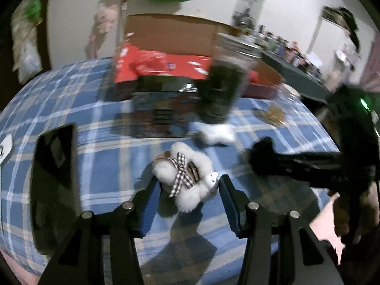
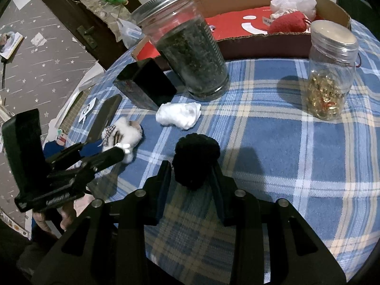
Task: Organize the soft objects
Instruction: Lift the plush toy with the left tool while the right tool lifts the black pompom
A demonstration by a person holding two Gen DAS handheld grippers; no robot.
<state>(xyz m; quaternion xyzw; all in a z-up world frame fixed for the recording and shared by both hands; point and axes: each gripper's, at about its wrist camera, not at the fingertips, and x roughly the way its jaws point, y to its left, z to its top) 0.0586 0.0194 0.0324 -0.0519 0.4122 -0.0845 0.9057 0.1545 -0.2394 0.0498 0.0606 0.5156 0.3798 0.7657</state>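
Observation:
A white fluffy plush toy [image 1: 187, 178] with a checked ribbon lies on the blue plaid cloth between the open fingers of my left gripper [image 1: 188, 185]; it also shows in the right wrist view [image 2: 123, 135]. My right gripper [image 2: 191, 166] is shut on a black fuzzy ball [image 2: 196, 159], held just above the cloth; the ball shows in the left wrist view [image 1: 263, 154]. A white cotton wad [image 2: 178, 115] lies on the cloth ahead. A cardboard box [image 2: 261, 40] with a red lining holds a white puff [image 2: 294, 0] and a red soft item [image 2: 288, 22].
A tall glass jar of dark leaves [image 2: 192, 52] and a smaller jar with gold pieces [image 2: 330, 73] stand on the table. A black box [image 2: 144, 85] and a dark phone [image 2: 104, 116] lie at the left. The table edge runs along the left.

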